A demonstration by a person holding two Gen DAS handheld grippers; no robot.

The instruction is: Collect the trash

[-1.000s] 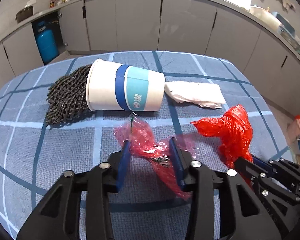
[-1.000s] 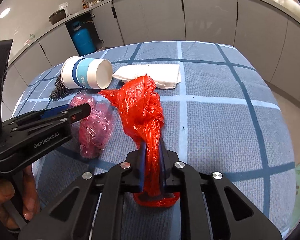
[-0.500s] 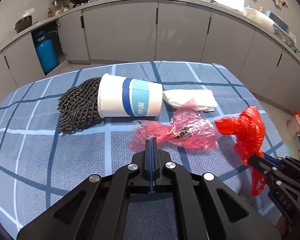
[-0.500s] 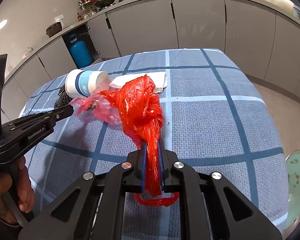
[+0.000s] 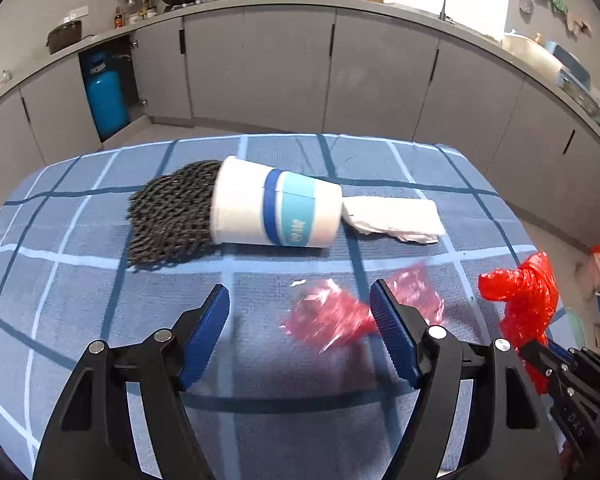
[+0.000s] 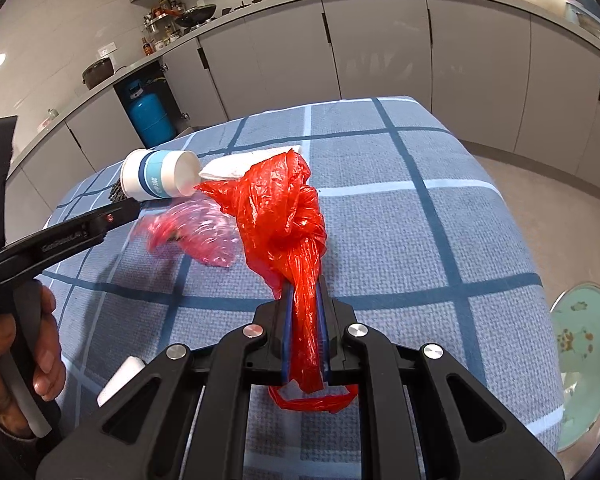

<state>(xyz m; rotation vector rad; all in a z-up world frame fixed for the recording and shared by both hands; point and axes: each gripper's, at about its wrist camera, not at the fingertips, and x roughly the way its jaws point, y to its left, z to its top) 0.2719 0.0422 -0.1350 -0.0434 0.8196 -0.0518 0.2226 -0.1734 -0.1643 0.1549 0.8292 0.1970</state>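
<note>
My left gripper (image 5: pixel 300 300) is open and empty, jaws spread wide above the blue checked tablecloth (image 5: pixel 80 280). A crumpled pink plastic wrapper (image 5: pixel 332 318) is blurred, loose by its right finger; it also shows in the right wrist view (image 6: pixel 192 232). My right gripper (image 6: pixel 305 304) is shut on a knotted red plastic bag (image 6: pixel 284 216), held above the table; the bag shows at the right in the left wrist view (image 5: pixel 524 300). A white and blue paper cup (image 5: pixel 276 213) lies on its side, with a white tissue (image 5: pixel 392 216) at its right.
A dark knitted cloth (image 5: pixel 168 216) lies at the cup's open end. Grey cabinets (image 5: pixel 284 72) and a blue gas cylinder (image 5: pixel 104 96) stand behind the table. A pale green round thing (image 6: pixel 584 356) is on the floor to the right.
My left gripper shut on the pink wrapper and lifted it, then opened wide; the wrapper has dropped free. The right gripper rose with the red bag.
</note>
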